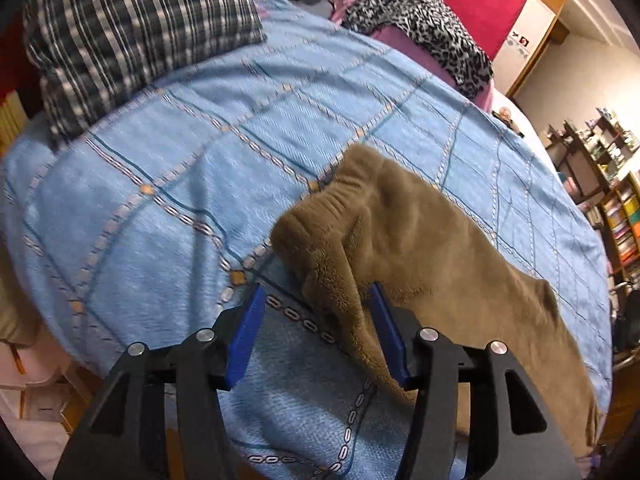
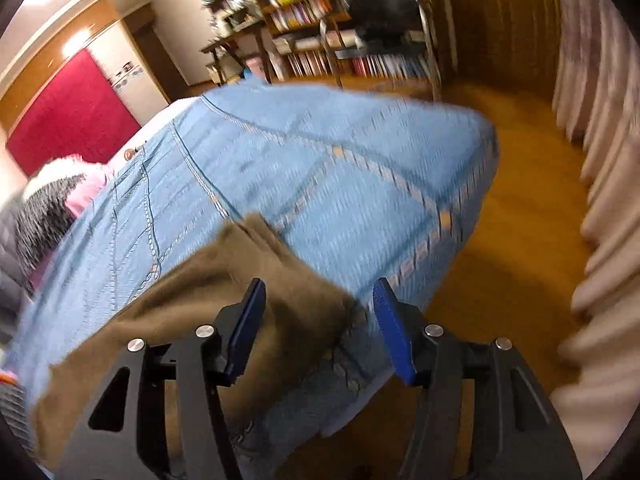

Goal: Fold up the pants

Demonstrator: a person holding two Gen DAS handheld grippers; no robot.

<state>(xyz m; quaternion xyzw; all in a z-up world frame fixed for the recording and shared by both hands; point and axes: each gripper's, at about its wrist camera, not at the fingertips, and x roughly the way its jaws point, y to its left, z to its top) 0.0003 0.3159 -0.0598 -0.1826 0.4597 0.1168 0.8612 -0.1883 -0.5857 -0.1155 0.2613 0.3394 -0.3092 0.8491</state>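
Note:
Brown fleece pants (image 1: 420, 240) lie on a blue checked bedspread (image 1: 200, 160), the elastic waistband towards the middle of the bed. My left gripper (image 1: 318, 300) is open just above the bed edge; a fold of the pants lies between its blue pads, against the right pad (image 1: 386, 328). In the right wrist view the pants (image 2: 224, 284) lie at the lower left, one end near the bed corner. My right gripper (image 2: 320, 300) is open, its jaws wide apart, with the pants' end between them and nothing gripped.
A dark plaid pillow (image 1: 132, 32) and an animal-print cloth (image 1: 420, 20) lie at the far side of the bed. Bookshelves (image 2: 320, 4) and a chair (image 2: 384, 20) stand beyond the bed. Wooden floor (image 2: 520, 220) and curtains (image 2: 600, 160) are to the right.

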